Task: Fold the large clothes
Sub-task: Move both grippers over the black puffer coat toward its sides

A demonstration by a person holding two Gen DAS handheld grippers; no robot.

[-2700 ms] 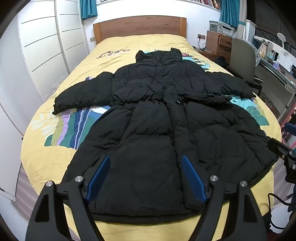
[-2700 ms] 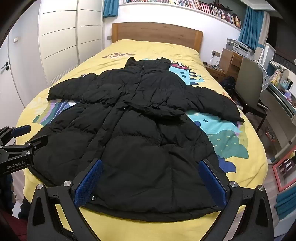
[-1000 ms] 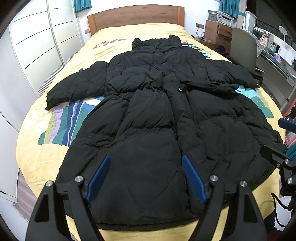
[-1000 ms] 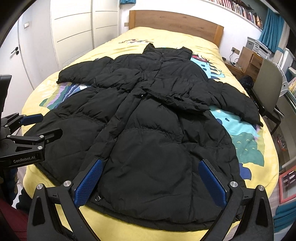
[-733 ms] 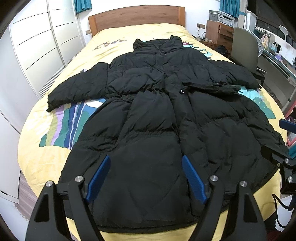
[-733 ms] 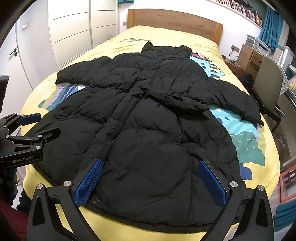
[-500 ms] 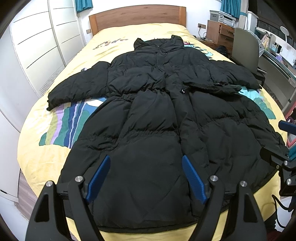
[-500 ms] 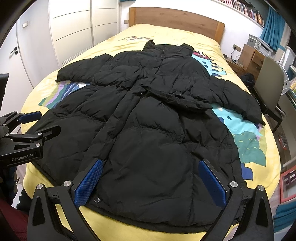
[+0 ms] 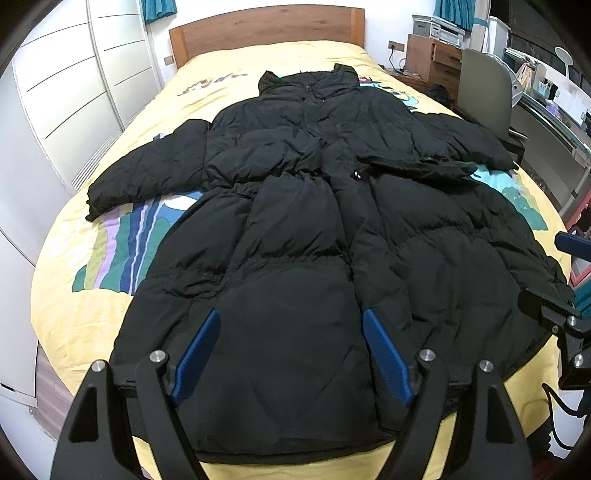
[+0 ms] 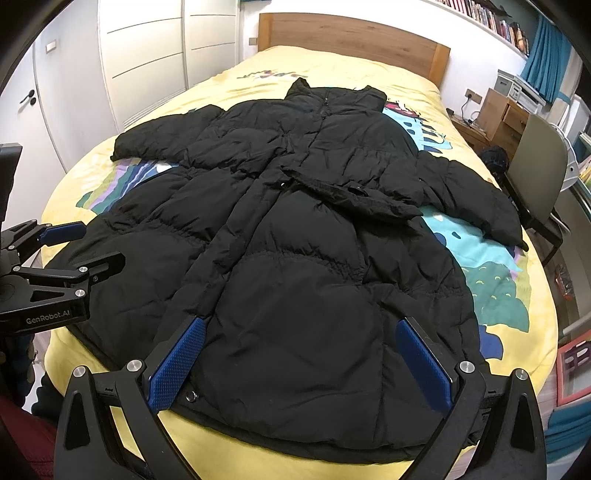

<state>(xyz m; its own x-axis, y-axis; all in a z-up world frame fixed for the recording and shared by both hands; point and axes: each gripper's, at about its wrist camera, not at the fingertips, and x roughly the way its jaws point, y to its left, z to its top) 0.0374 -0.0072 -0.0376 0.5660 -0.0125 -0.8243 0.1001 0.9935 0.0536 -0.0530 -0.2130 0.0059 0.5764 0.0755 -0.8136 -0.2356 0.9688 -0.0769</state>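
Black puffer coat [image 9: 295, 229] spread flat, front up, on the bed [image 9: 92, 295], long axis along the mattress: collar toward the wooden headboard [image 9: 266, 27], hem at the foot edge. Quilted, puffy panels, matte fabric, gathered waist seam; loose belt lying slantwise across the waist. Sleeves out to both sides of the body. Yellow printed bedspread beneath. Left gripper [image 9: 291, 325] above the hem, blue ribbed pads wide apart, nothing between. Right gripper [image 10: 301, 334] likewise over the hem, jaws spread wide, gripping nothing.
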